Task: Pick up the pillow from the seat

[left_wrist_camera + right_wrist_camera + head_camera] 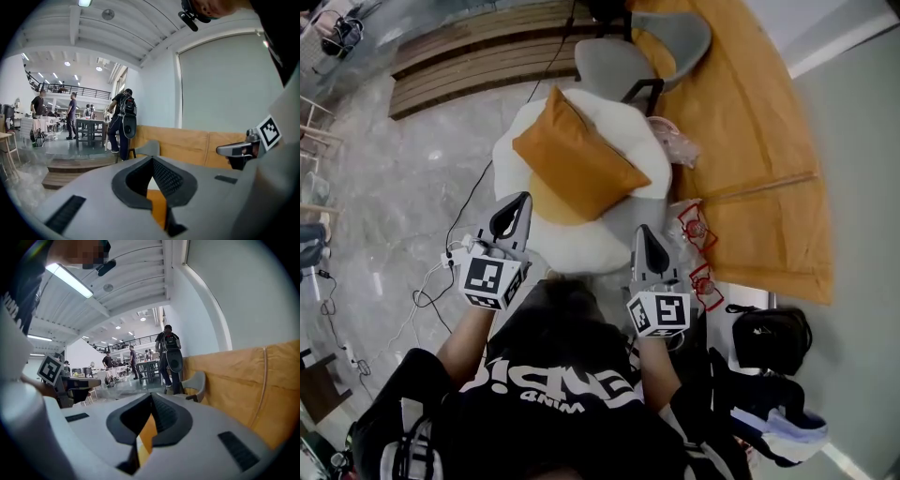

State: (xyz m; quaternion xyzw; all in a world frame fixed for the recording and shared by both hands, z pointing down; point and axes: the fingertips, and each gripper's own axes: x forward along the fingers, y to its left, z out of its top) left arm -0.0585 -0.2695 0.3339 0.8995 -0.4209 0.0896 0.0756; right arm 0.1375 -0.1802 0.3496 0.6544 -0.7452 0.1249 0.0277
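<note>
An orange pillow [581,159] lies tilted on a white round seat [572,246] in the head view. My left gripper [523,199] is shut and empty, its tip over the seat's near left edge, just short of the pillow. My right gripper [643,231] is shut and empty too, at the seat's near right edge, a little further from the pillow. In the left gripper view the closed jaws [152,160] point level, and a strip of the pillow [157,206] shows below them. The right gripper view has the same shut jaws [151,396] with the pillow [146,432] behind them.
A grey chair [637,56] and a long orange sofa [750,141] stand behind and to the right of the seat. Wooden steps [469,66] lie at the back left. Cables [441,272] trail on the floor at left. A black bag [772,337] sits at right. People stand far off [122,117].
</note>
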